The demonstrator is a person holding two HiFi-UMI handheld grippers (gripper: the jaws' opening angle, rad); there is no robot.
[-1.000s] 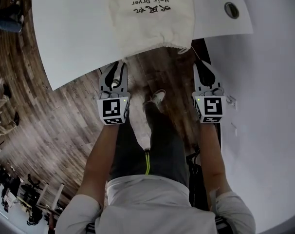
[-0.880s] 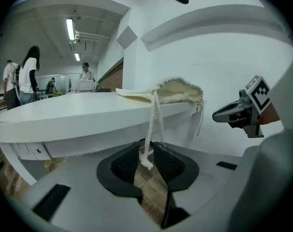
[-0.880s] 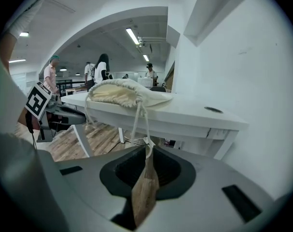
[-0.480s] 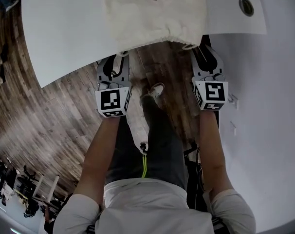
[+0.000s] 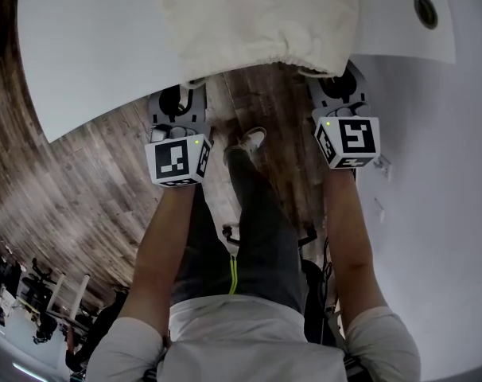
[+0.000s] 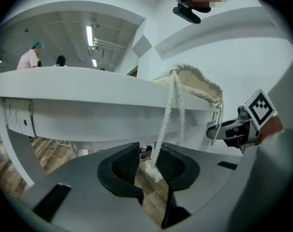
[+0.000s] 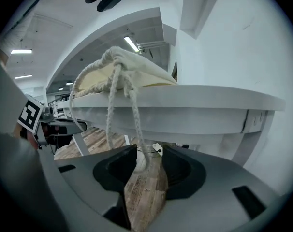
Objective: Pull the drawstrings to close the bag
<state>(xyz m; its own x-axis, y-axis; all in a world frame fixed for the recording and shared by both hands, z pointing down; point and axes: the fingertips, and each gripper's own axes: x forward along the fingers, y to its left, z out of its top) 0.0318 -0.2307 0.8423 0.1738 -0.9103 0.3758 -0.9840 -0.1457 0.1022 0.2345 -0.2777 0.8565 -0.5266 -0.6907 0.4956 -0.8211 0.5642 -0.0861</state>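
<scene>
**Both jaws open, cords loose between them, bag mouth at desk edge**

The white desk (image 5: 90, 46) fills the top of the head view. The cream bag (image 5: 257, 14) lies flat on it, with its gathered mouth at the near edge, facing the person. Below is wooden floor (image 5: 82, 189), and the person's forearms run up to the two grippers just under the desk edge.

The head view hides the jaw tips under the bag's rim, so their state comes from the gripper views.

Left gripper (image 6: 147, 163): the jaws stand apart and floor shows through the gap. The left drawstring (image 6: 173, 110) drops from the puckered bag corner over the desk edge. Its knotted end hangs in the gap against one pad (not pinched).

Right gripper (image 7: 146, 166): the jaws have just been opening and now stand wide apart. The right drawstring (image 7: 112, 110) hangs as a doubled cord from its bag corner. Its low end hangs at the jaw mouth, with no pad pressing on it.

Each gripper view also catches the other gripper's marker cube off to the side (the head view shows both cubes from above). A small dark round grommet (image 5: 425, 6) sits in the desk top right of the bag; only the head view shows it.
</scene>
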